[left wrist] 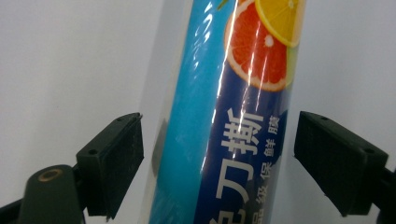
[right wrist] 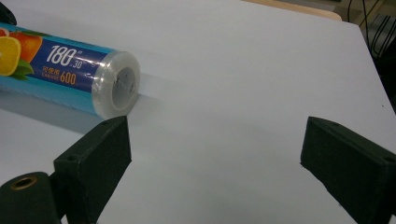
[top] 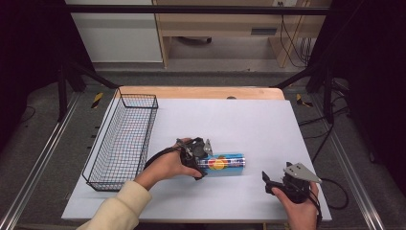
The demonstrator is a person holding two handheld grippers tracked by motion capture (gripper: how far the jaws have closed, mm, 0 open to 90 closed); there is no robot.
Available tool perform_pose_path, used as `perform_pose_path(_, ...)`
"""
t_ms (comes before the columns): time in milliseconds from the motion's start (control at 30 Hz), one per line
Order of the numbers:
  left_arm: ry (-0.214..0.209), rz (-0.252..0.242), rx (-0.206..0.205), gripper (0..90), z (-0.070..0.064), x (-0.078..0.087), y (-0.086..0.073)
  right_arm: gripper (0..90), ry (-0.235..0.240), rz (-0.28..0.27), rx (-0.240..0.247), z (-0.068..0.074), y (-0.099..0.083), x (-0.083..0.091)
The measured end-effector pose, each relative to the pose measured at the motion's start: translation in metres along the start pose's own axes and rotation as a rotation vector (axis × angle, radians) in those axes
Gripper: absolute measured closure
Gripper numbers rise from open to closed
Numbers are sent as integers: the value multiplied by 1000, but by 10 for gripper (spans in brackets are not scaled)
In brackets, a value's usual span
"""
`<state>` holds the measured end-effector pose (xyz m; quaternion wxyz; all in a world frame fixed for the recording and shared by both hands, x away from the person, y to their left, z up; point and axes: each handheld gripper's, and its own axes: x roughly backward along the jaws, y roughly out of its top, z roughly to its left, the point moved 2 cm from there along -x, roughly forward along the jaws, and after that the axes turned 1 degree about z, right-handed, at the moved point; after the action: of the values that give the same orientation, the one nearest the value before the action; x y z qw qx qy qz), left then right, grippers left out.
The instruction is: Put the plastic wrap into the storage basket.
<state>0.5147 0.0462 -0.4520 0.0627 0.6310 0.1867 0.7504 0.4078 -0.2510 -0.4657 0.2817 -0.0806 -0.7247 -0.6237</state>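
The cling-film roll point(top: 222, 163) lies mid-surface, right of the wire basket point(top: 122, 139). The left gripper point(left wrist: 217, 154) straddles it, jaws wide, untouching. The right gripper point(right wrist: 215, 163), near right, gapes wide and shows the roll's open end.

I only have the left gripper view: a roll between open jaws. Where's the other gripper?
Observer: The right gripper sits open near the table's front right corner, off the roll's far end.
Operator: Anything else on the table?
Observer: A wire basket along the left edge, beside the left gripper.
Operator: Is the roll's far end touching anything?
Observer: No. In the right gripper view that end lies free on the white surface.
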Motion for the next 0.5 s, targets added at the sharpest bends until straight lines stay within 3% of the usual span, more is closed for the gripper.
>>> perform_pose_path(267,-11,-2,16,192,4,1,-8,88,1,2,3,0,0,0)
perform_pose_path(500,-2,18,-10,230,4,-3,-10,88,4,9,2,1,0,-1)
